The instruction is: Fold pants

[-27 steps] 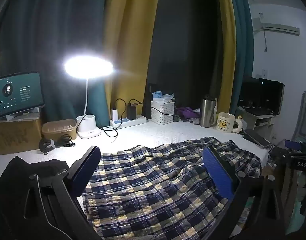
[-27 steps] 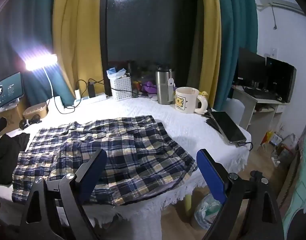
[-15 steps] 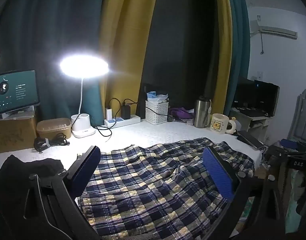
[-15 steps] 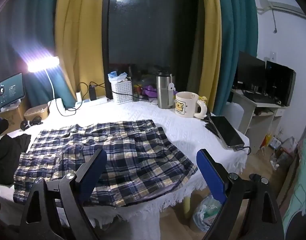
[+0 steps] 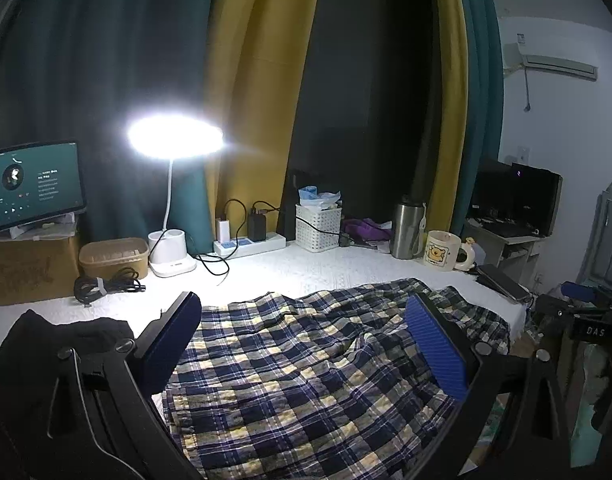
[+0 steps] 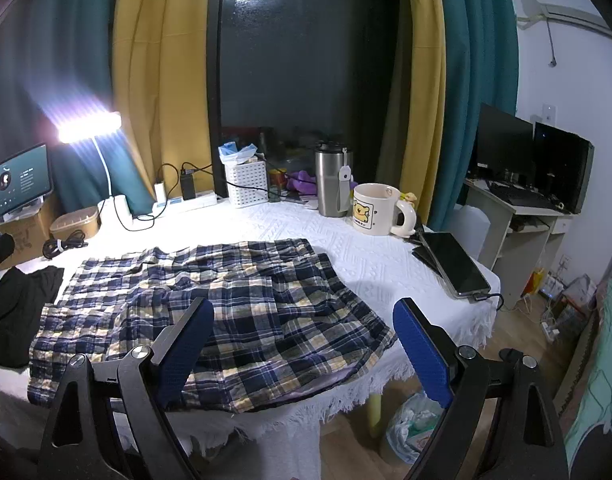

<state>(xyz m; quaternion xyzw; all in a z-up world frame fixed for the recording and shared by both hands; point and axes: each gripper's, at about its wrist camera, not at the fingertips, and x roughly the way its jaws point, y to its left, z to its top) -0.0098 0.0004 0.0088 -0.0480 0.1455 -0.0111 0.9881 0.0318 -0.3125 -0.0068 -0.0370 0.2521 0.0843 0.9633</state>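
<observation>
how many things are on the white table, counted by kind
garments: 2, plaid pants and black cloth
drink vessels: 2, steel tumbler and mug
screens: 2, tablet and phone
lamps: 1, lamp
containers: 3, white basket, brown tub, cardboard box
power strips: 1, power strip
cable bundles: 1, cable bundle
total: 12
</observation>
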